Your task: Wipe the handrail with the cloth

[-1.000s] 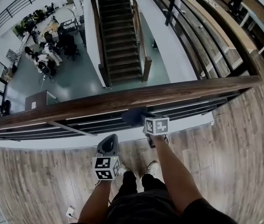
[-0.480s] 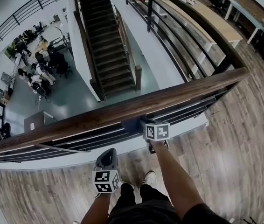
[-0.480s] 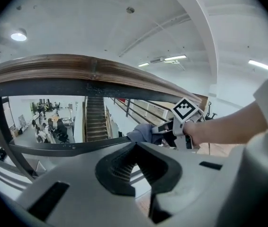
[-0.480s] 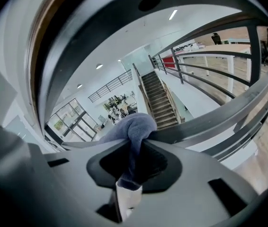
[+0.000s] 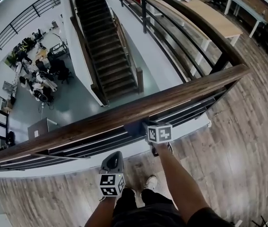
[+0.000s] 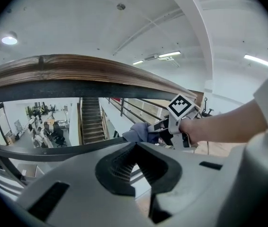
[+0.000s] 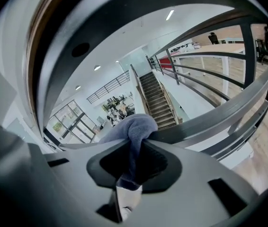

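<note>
Wooden handrail (image 5: 124, 111) partly hides cloth (image 7: 135, 126) pinched in right tongs (image 7: 133, 148).

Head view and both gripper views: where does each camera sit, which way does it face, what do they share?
Head view: on the head, steeply down over the handrail; forearms, shoes, left gripper, right gripper show.
Left gripper view: below the handrail, facing up and across; its shut jaws, the right forearm.
Right gripper view: under the handrail, facing the staircase; jaws shut on the cloth.
All share cloth and staircase.

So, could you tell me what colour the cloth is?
Greyish blue; the cloth shows best in the right gripper view.
</note>
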Available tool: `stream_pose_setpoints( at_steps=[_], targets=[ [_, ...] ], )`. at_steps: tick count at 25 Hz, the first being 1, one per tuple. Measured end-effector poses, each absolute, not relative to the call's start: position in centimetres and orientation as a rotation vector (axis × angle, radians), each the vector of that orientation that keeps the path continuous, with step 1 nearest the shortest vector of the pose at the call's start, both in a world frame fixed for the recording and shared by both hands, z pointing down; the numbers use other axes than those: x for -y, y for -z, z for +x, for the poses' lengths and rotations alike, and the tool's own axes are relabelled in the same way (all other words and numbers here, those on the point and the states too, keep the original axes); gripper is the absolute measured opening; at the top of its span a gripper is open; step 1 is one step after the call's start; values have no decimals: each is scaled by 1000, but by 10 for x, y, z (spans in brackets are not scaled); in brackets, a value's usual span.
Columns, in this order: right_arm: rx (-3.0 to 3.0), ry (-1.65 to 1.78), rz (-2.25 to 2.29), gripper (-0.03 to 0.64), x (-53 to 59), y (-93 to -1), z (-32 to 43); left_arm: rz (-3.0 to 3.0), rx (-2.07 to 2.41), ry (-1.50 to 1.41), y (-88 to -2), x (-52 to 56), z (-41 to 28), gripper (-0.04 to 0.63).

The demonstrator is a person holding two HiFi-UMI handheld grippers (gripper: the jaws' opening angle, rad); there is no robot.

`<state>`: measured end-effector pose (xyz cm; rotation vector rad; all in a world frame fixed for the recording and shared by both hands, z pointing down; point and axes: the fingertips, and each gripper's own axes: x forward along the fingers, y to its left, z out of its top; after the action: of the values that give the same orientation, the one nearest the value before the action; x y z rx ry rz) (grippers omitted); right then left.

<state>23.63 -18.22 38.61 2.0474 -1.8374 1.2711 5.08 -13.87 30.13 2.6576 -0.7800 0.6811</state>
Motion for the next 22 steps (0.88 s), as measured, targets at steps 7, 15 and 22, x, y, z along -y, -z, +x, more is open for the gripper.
stream_pose_setpoints(
  at_steps=[7, 15, 22],
  targets=[
    [1759, -1185, 2086, 71, 166, -386, 290, 2681, 710, -692, -307, 120, 96, 3],
    [1684, -1143, 2141, 72, 141, -385, 360, 2717, 562, -721, -319, 110, 167, 3],
    [1580, -1076, 2218, 72, 117, -374, 431, 2742, 296, -769, -329, 97, 260, 3]
  ],
)
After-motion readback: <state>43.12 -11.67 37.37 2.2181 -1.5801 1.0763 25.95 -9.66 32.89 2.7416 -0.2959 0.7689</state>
